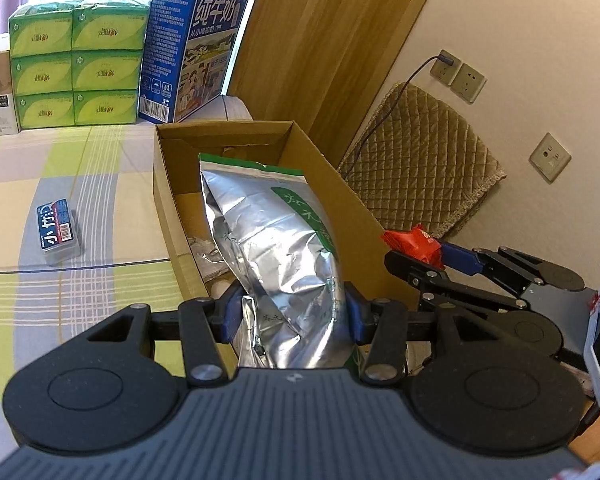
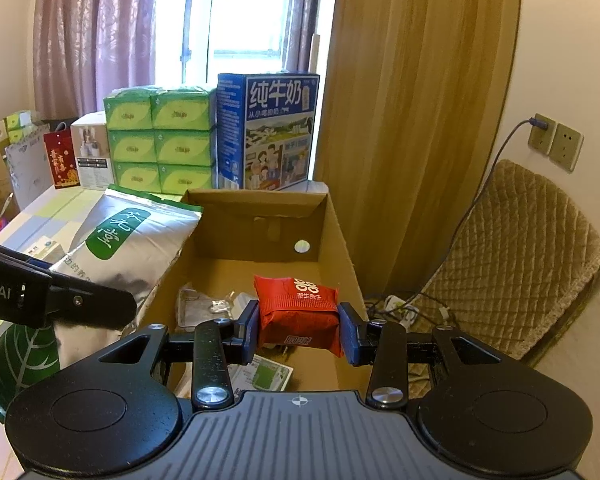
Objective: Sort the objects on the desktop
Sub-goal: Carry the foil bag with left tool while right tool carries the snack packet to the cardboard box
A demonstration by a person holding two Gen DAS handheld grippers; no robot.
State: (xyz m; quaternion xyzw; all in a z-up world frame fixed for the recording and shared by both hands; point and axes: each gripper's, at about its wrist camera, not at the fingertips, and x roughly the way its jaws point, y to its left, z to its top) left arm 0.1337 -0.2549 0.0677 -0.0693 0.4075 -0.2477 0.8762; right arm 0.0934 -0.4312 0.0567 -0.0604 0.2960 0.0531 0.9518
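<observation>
My left gripper is shut on a silver foil bag with a green label, held over the near end of an open cardboard box. The same bag shows at the left of the right wrist view, over the box's left wall. My right gripper is shut on a small red packet, held above the box interior. From the left wrist view, the right gripper with the red packet sits just past the box's right wall. Flat packets and papers lie on the box floor.
A small blue pack lies on the checked tablecloth left of the box. Green tissue packs and a blue milk carton box stand at the back. A quilted chair and wall sockets are to the right.
</observation>
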